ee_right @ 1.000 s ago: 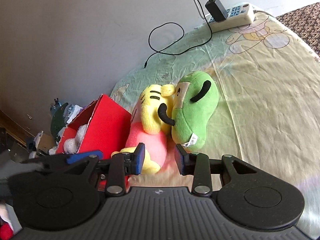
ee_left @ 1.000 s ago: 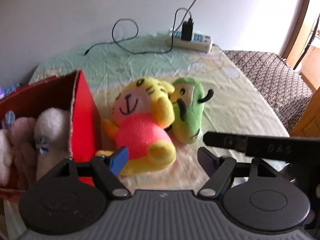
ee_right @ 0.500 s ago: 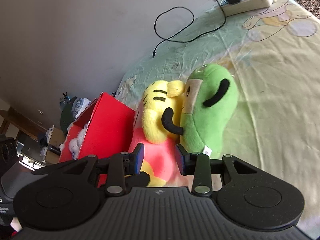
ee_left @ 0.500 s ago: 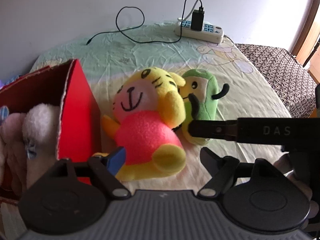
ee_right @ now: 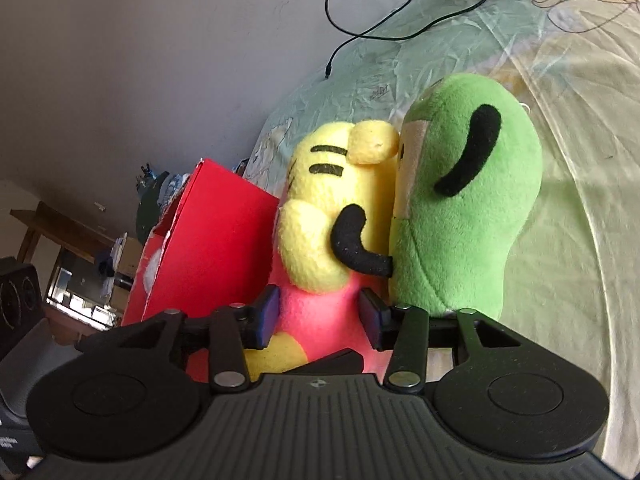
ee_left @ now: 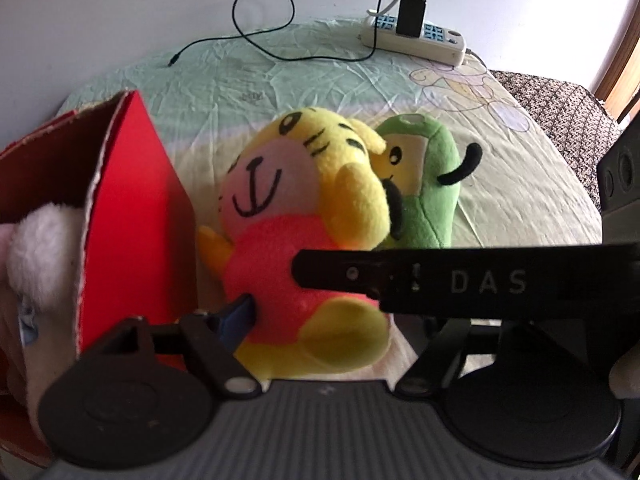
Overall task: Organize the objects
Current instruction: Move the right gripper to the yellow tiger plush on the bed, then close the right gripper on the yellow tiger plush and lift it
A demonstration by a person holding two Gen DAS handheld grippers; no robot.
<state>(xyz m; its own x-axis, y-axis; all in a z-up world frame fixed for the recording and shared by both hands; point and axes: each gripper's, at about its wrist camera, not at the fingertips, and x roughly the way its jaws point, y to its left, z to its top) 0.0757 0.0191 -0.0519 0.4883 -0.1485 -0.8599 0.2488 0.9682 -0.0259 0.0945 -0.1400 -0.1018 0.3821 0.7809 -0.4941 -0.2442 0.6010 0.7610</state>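
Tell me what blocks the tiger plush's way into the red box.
Nothing visible does. The tiger plush lies right beside the red box, whose open top already holds a white plush. The right gripper straddles the tiger's pink body.

1. Illumination: daylight, soft and fairly bright; no lamp in view.
2. Wall (ee_left: 120, 20): pale and evenly lit in the left wrist view; grey and dimmer toward the left in the right wrist view.
3. Bedsheet (ee_right: 580, 140): washed out along the right side of the right wrist view, pattern faded there.
4. Shadows: soft-edged, lying under the yellow tiger plush (ee_left: 304, 216) and green plush (ee_right: 460, 200).
5. Focus: black gripper bodies in the foreground blurred; white fluffy toy (ee_left: 36, 248) at frame edge smeared.
6. Distortion: strong fisheye curvature; dark vignette in the corners.
7. Colour: red box (ee_left: 132, 216) heavily saturated, its surface detail lost.
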